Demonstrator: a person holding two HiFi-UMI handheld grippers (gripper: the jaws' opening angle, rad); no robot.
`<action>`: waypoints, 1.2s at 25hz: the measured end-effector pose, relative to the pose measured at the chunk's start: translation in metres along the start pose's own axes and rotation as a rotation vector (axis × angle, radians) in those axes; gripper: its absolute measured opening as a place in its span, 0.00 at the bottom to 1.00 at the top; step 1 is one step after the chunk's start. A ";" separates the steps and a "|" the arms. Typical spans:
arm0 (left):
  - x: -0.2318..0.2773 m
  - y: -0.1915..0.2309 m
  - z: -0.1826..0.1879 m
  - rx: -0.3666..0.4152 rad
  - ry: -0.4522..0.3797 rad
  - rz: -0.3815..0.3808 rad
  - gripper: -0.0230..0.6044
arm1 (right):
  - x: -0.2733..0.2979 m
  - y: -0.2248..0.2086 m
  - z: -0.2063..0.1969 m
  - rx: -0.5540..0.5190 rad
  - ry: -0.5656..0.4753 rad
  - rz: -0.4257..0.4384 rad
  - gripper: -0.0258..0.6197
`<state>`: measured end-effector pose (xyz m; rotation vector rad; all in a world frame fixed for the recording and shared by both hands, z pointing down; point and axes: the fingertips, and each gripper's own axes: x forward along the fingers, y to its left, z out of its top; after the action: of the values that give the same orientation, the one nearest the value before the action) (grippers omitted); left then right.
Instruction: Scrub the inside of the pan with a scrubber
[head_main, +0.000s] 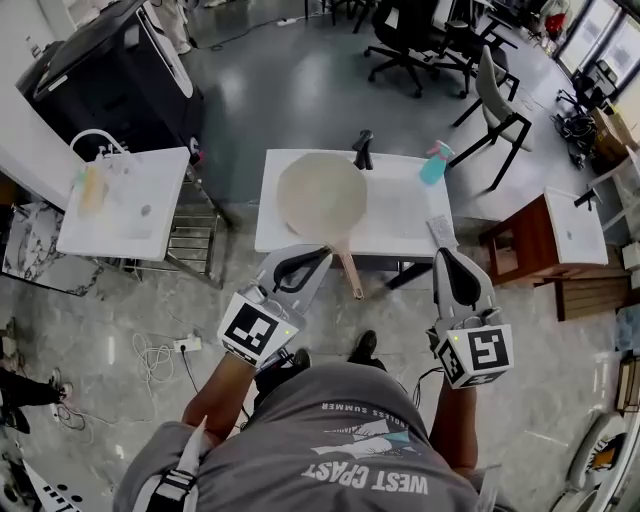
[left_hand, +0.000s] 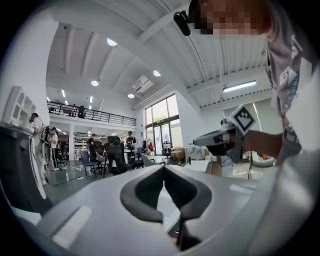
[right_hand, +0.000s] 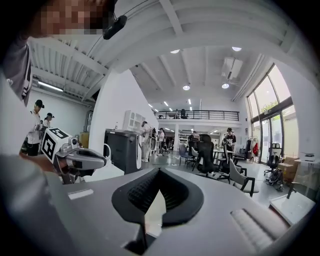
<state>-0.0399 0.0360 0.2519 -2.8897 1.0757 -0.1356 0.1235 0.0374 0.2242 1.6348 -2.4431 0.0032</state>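
Head view: your left gripper (head_main: 322, 256) and right gripper (head_main: 448, 254) are at the near edge of the white table (head_main: 400, 215), touching nothing. In each gripper view the jaws are closed tip to tip and empty. The pan (head_main: 322, 196) lies on the table's left half, pale inside up, with its handle pointing towards you past the near edge. A grey pad (head_main: 441, 231) lies at the near right edge. A blue spray bottle (head_main: 434, 163) is at the far right corner.
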 end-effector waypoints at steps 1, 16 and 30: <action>0.007 0.001 0.000 0.003 0.008 0.014 0.04 | 0.006 -0.007 -0.001 0.004 -0.002 0.017 0.04; 0.139 -0.016 0.005 0.004 0.054 0.141 0.04 | 0.058 -0.146 -0.019 0.022 -0.027 0.146 0.04; 0.203 -0.034 0.003 0.056 0.115 0.199 0.04 | 0.078 -0.220 -0.053 0.079 -0.020 0.203 0.04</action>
<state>0.1361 -0.0710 0.2644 -2.7351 1.3474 -0.3196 0.3046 -0.1133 0.2649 1.4154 -2.6442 0.1162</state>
